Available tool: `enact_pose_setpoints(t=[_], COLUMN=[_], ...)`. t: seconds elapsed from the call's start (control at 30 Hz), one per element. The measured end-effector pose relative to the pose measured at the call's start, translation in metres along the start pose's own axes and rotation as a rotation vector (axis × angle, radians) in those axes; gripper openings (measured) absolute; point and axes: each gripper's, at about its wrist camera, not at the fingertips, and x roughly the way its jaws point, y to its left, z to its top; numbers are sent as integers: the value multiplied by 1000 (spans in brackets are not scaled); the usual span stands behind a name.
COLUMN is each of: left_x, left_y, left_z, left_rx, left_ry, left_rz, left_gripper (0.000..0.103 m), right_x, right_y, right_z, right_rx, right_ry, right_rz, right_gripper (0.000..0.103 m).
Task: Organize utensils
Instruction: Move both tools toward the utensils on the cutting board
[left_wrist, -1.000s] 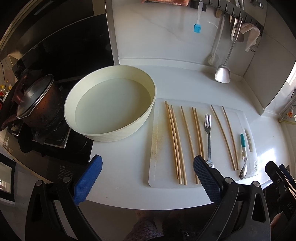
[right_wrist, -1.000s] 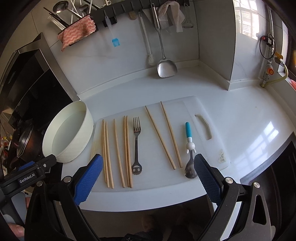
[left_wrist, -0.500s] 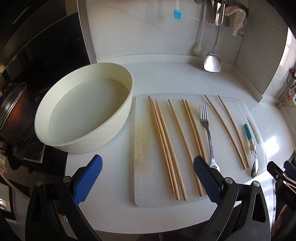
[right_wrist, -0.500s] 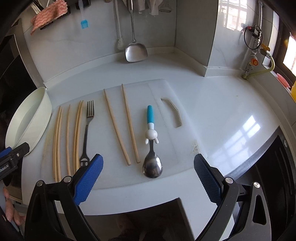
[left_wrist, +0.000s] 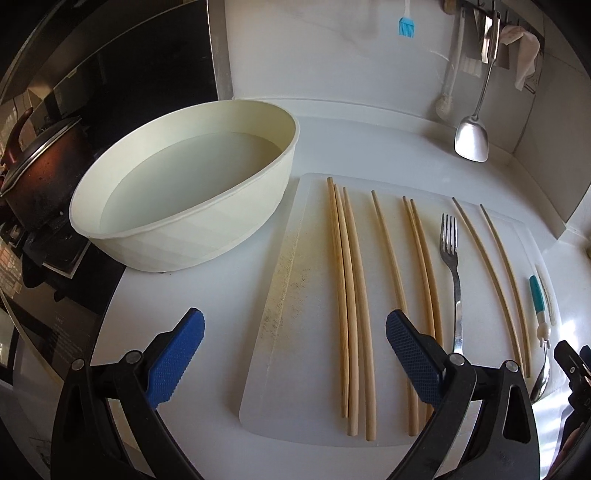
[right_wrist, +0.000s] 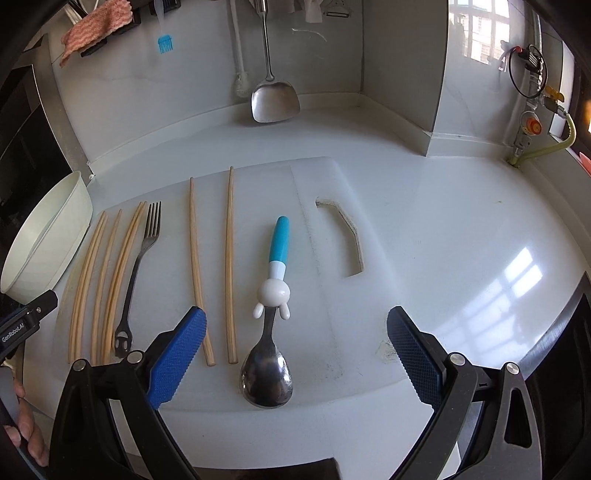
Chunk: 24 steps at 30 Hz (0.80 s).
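Note:
A white cutting board (left_wrist: 295, 387) (right_wrist: 321, 192) lies on the counter with several wooden chopsticks (left_wrist: 347, 295) (right_wrist: 195, 258), a metal fork (left_wrist: 452, 266) (right_wrist: 136, 273) and a spoon with a blue and white handle (right_wrist: 271, 314) (left_wrist: 541, 332) on it. My left gripper (left_wrist: 295, 354) is open and empty, low over the board's near left part, just above the leftmost chopsticks. My right gripper (right_wrist: 295, 354) is open and empty, with the spoon's bowl lying between its fingers.
A cream round basin (left_wrist: 184, 195) (right_wrist: 44, 240) stands left of the board. A dark pot (left_wrist: 37, 173) sits on the stove at far left. A metal spatula (right_wrist: 273, 96) (left_wrist: 472, 136), a blue brush (right_wrist: 164, 42) and cloths hang on the back wall.
Both grippers have moved forward and down toward the board. The left now hovers over the left chopsticks, the right now frames the spoon. Nothing on the board has moved.

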Motion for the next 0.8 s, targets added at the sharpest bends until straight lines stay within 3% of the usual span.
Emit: enact_pose_setpoints(t=[0.37,0.8], left_x=[28,37], left_y=[13,13], left_z=[1,0], left_rx=[2,28], left_ry=[-7,6], left_rz=[49,18], left_gripper=[97,97], right_x=[16,16], right_y=[3,11], right_z=[-3,-2], right_rx=[9,5], right_ry=[-19,-28], right_rz=[-25,-31], right_gripper=[94,94])
